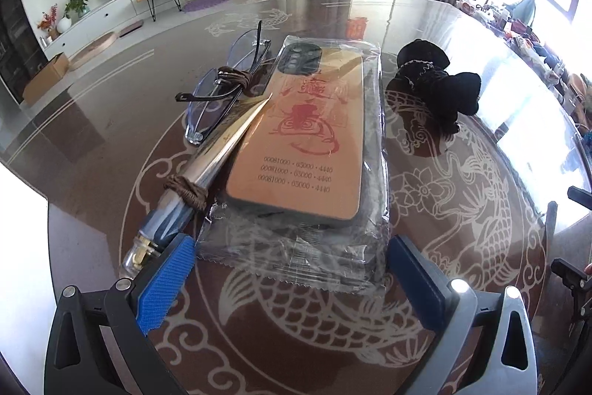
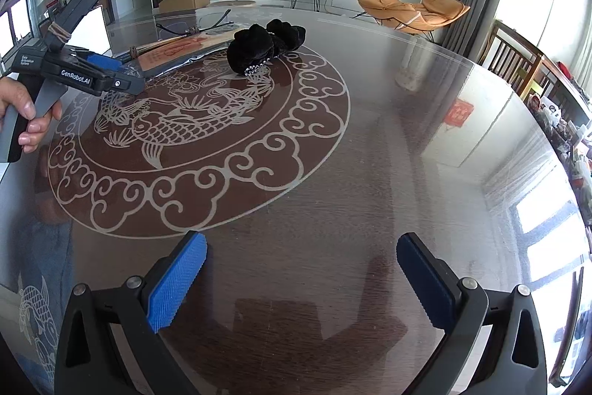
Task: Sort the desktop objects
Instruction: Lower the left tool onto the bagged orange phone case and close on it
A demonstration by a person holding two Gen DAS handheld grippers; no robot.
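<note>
A: Left wrist view first: the left gripper (image 1: 292,269) has its jaws spread wide, nothing between the pads, and the near edge of the clear plastic packet (image 1: 296,247) lies on the table (image 1: 92,106) just ahead of the fingertips.

B: And on top of the packet?

A: A phone case (image 1: 299,132), orange-tan with a red print and rows of digits, camera cutout at its 12 o'clock end. At its 9 o'clock side a metal letter opener (image 1: 222,143) lies aslant, brown cord wound round it, its point touching the case.

B: The glasses?

A: Glasses (image 1: 225,80) with bluish lenses at 11 o'clock of the case, partly under the opener's tip. A black scrunchie (image 1: 436,76) sits at 2 o'clock, apart from the packet.

B: What does the right wrist view add?

A: The right gripper (image 2: 301,280) is likewise spread, empty, over bare glass. At 10 o'clock a hand (image 2: 26,121) grips the left gripper's handle. The scrunchie (image 2: 266,43) lies at 12 o'clock on the carp pattern, the case (image 2: 177,52) just beyond at 11.
</note>
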